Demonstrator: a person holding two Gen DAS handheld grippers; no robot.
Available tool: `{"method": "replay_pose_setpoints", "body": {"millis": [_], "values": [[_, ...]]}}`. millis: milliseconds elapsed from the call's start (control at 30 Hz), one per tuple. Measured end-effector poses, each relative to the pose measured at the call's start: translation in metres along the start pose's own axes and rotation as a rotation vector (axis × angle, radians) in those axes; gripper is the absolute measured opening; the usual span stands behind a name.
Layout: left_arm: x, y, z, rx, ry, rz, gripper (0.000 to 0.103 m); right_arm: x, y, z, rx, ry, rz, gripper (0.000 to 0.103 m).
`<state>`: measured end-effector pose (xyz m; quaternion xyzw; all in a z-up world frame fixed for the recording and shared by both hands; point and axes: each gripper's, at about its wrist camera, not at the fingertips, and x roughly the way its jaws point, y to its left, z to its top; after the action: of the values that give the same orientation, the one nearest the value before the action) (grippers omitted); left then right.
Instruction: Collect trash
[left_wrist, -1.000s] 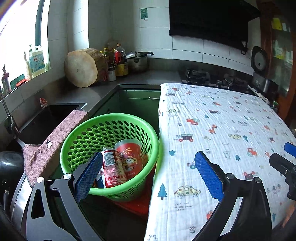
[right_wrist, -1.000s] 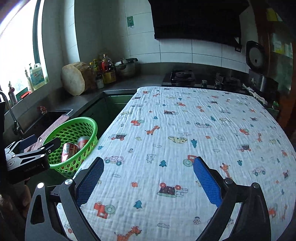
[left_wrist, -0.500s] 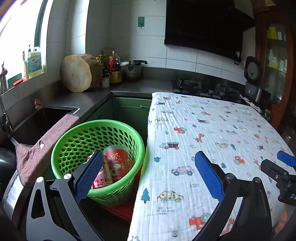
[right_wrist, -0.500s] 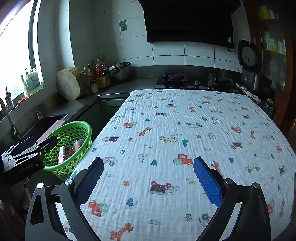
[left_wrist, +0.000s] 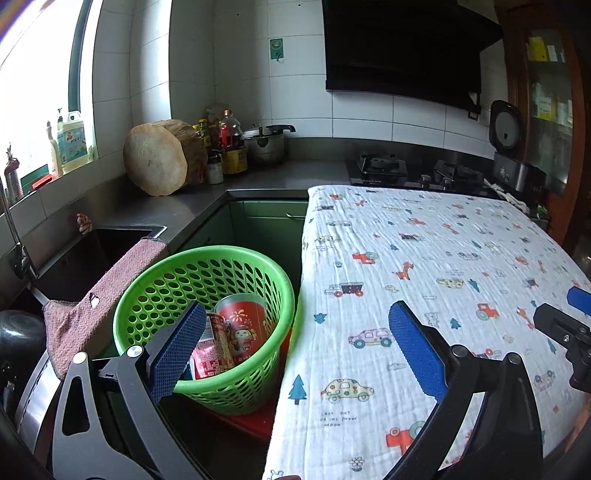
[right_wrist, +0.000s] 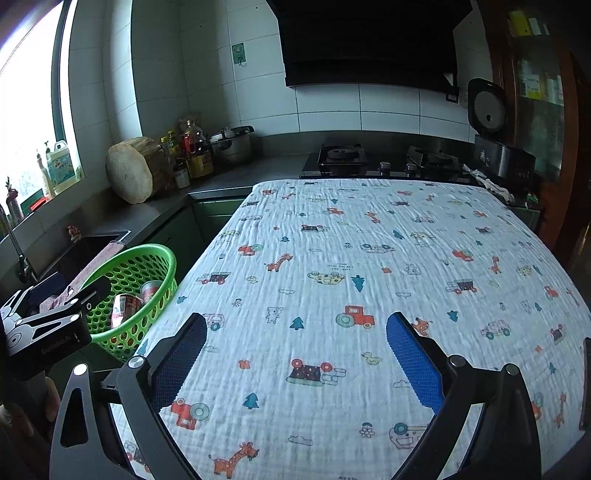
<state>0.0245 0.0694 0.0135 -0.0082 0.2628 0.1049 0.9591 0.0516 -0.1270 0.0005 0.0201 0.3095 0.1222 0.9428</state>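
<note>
A green plastic basket (left_wrist: 207, 266) stands on a red stool left of the table; it also shows in the right wrist view (right_wrist: 147, 258). Inside lie a red cup (left_wrist: 243, 325) and a red-and-white can (left_wrist: 210, 350). My left gripper (left_wrist: 295, 332) is open and empty, hovering over the gap between basket and table edge. My right gripper (right_wrist: 295, 343) is open and empty above the table, which is covered by a white cloth with cartoon prints (right_wrist: 369, 258). The left gripper's body (right_wrist: 48, 325) shows at the left of the right wrist view.
A steel counter (left_wrist: 177, 210) with a sink (left_wrist: 92, 251), a pink towel (left_wrist: 107, 295), a round wooden block (left_wrist: 159, 162), bottles (left_wrist: 225, 147) and a pot (left_wrist: 266, 144) runs along the left and back. A gas stove (right_wrist: 384, 158) and rice cooker (right_wrist: 491, 140) stand behind the table.
Both grippers have pulled back and risen a little. The basket and table look farther away. Nothing was picked up or released.
</note>
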Motion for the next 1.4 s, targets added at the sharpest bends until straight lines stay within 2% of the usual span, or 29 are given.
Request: {"method": "replay_pose_setpoints", "body": {"millis": [867, 1400], "values": [[-0.012, -0.002, -0.002, 0.025, -0.016, -0.035, 0.098, -0.002, -0.009, -0.001, 0.008, -0.003, -0.053, 0.095], [-0.012, -0.003, -0.006, 0.039, -0.010, -0.042, 0.098, 0.000, -0.008, -0.001, 0.000, 0.002, -0.053, 0.095]]}}
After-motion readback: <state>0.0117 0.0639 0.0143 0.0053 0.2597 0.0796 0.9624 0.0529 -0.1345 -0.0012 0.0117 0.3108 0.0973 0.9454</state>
